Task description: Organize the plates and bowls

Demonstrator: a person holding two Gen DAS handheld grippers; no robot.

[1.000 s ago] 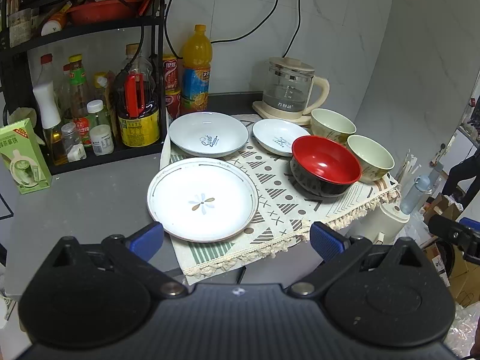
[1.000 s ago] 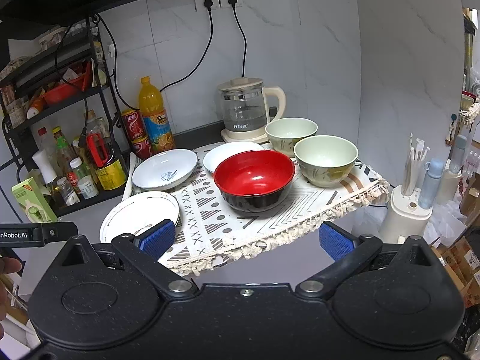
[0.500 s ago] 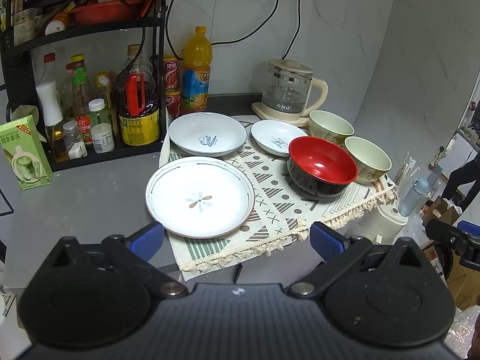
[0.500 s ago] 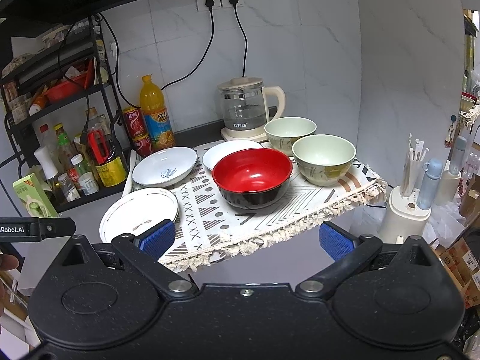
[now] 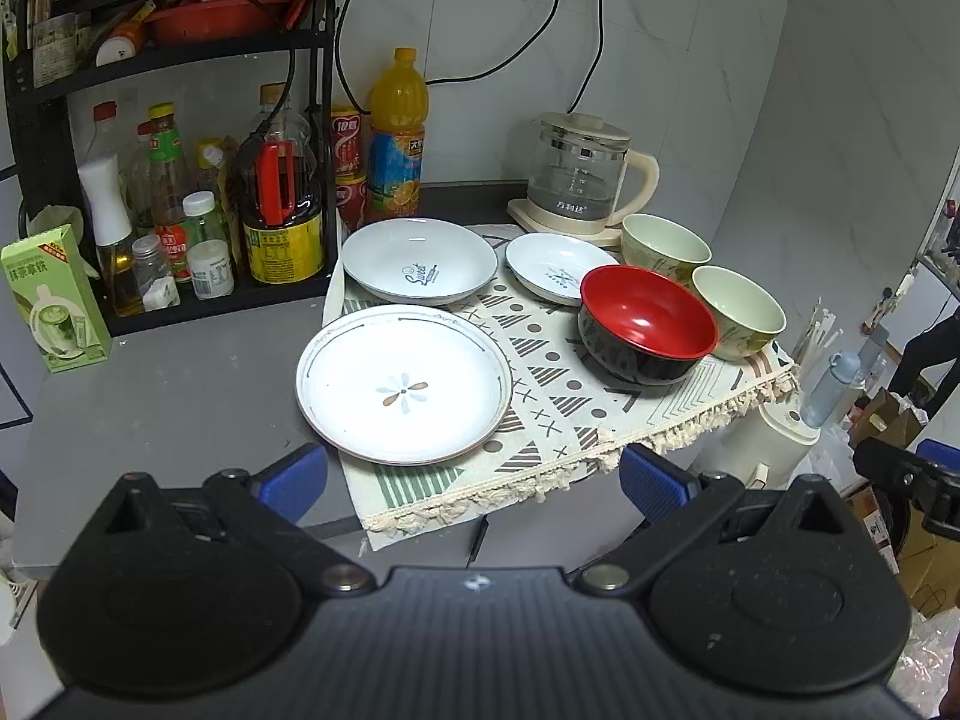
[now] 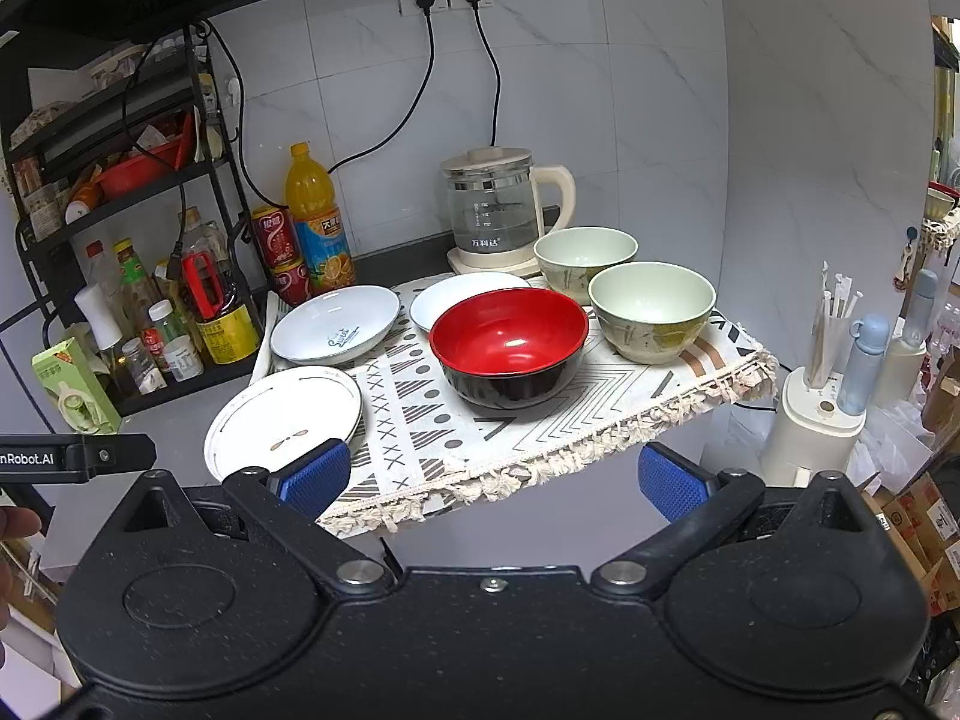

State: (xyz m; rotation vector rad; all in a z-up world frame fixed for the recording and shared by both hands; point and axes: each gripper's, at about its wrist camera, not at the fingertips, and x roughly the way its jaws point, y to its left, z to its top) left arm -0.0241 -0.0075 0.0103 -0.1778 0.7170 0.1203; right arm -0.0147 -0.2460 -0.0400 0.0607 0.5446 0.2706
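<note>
On a patterned cloth [image 5: 558, 420] lie a large white flower plate [image 5: 403, 385] at the front left, a deep white plate [image 5: 419, 261] behind it and a small white plate [image 5: 557, 268] to its right. A red-and-black bowl [image 5: 647, 324] [image 6: 509, 345] sits at the right, with two pale green bowls [image 5: 738, 311] [image 5: 665, 241] beyond it. My left gripper [image 5: 474, 480] is open and empty, short of the flower plate. My right gripper [image 6: 493, 477] is open and empty, short of the cloth's front edge, facing the red bowl.
A black rack [image 5: 174, 120] of bottles and jars stands at the left, with a green carton [image 5: 54, 300] beside it. An orange juice bottle [image 5: 396, 132] and a glass kettle [image 5: 579, 174] stand at the back wall. A white holder with straws [image 6: 822, 408] stands off the table's right edge.
Both grippers have drawn slightly back from the table; the dishes look a little smaller. Nothing on the cloth has moved, and both grippers stay open.
</note>
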